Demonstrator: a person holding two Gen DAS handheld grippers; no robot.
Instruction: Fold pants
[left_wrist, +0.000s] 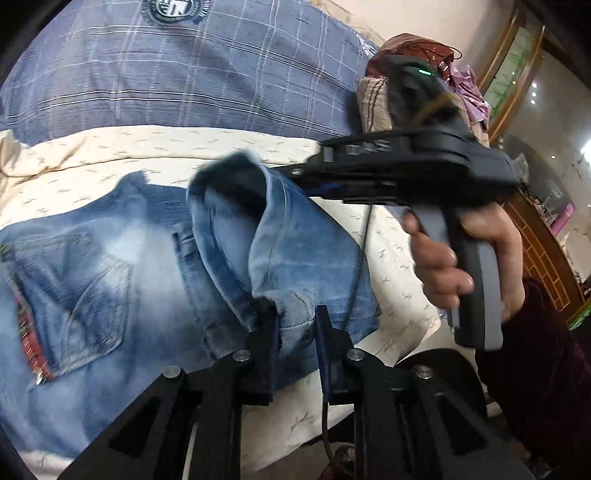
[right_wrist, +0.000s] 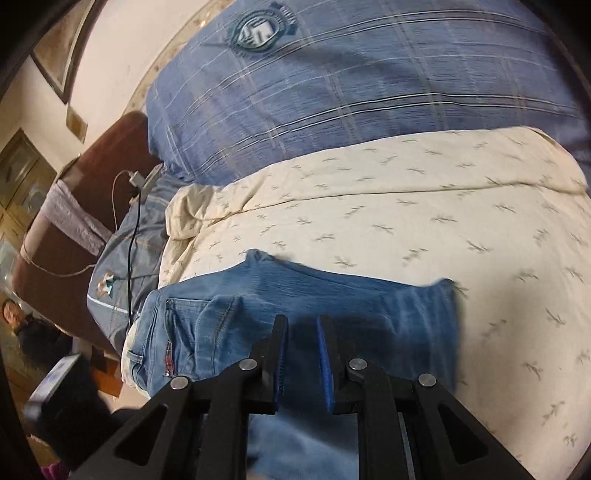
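Observation:
Faded blue jeans (left_wrist: 110, 266) lie on a cream bedsheet (left_wrist: 147, 155), back pocket up at the left. My left gripper (left_wrist: 297, 317) is shut on a lifted fold of the leg fabric (left_wrist: 266, 236), raised over the waist part. The right gripper body (left_wrist: 406, 166), held by a hand, hovers at the right with its tips on the raised leg end. In the right wrist view the jeans (right_wrist: 332, 295) lie across the sheet (right_wrist: 406, 206), and my right gripper (right_wrist: 301, 332) has denim between its fingers.
A blue plaid duvet (left_wrist: 184, 74) lies behind the sheet, also in the right wrist view (right_wrist: 351, 81). Piled clothes (left_wrist: 406, 59) sit at the far right. A brown headboard (right_wrist: 74, 221), cables and a charger (right_wrist: 136, 181) are at the left.

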